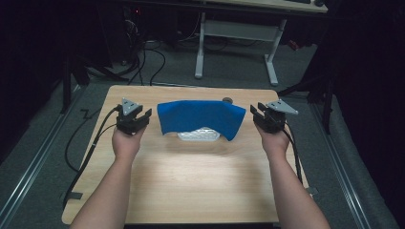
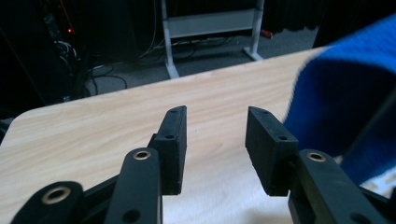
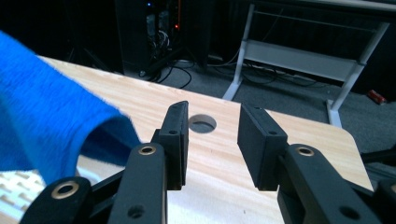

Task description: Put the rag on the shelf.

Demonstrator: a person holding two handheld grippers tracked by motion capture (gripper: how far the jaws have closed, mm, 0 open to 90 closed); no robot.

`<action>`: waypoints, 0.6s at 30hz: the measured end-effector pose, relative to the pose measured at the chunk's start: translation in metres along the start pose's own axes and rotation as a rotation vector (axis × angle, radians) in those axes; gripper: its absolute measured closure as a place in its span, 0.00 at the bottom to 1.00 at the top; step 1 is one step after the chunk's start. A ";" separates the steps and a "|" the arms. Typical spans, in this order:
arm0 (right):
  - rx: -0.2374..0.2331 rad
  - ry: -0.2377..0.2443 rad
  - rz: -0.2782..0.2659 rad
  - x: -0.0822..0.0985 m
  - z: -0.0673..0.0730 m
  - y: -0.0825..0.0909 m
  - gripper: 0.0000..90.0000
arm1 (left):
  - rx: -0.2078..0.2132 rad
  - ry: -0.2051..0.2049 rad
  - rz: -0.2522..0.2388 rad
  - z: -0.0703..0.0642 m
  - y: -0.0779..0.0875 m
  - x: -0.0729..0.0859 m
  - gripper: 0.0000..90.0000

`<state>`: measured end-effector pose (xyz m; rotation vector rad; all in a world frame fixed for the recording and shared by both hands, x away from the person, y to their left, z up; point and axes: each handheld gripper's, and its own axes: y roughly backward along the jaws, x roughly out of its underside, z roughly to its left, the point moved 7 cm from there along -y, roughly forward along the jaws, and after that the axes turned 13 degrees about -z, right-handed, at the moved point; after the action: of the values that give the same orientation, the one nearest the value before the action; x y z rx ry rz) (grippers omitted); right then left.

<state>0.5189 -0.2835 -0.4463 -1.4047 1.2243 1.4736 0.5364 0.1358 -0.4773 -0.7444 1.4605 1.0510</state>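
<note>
Blue towel [image 1: 200, 118] lies draped over a white perforated rack [image 1: 198, 134] at the table's [image 1: 191, 181] far middle, between the two grippers and touching neither. From the towel, the left gripper [image 1: 143, 117] sits at nine o'clock, its jaws apart with only bare wood between them; in the left gripper view the cloth [image 2: 345, 107] hangs at about two o'clock off the jaws. The right gripper [image 1: 255, 116] sits at three o'clock, jaws likewise apart and empty; in its own view the towel [image 3: 46, 130] lies toward nine o'clock, and a round hole [image 3: 202, 123] in the tabletop shows at twelve.
</note>
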 end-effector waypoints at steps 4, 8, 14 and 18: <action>-0.004 0.002 -0.001 0.001 0.003 0.011 0.71 | -0.011 -0.010 0.013 -0.004 0.013 0.005 0.66; -0.007 0.002 0.006 0.004 0.005 0.022 0.70 | -0.018 -0.004 0.018 -0.007 0.027 0.006 0.66; -0.008 0.000 0.000 0.007 0.012 0.045 0.69 | -0.020 -0.012 -0.018 -0.026 0.058 0.004 0.66; -0.021 0.014 0.000 0.010 0.021 0.062 0.68 | -0.002 -0.035 -0.032 -0.044 0.078 0.004 0.66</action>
<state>0.4525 -0.2802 -0.4485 -1.4311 1.2213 1.4830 0.4476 0.1278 -0.4671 -0.7446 1.4137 1.0364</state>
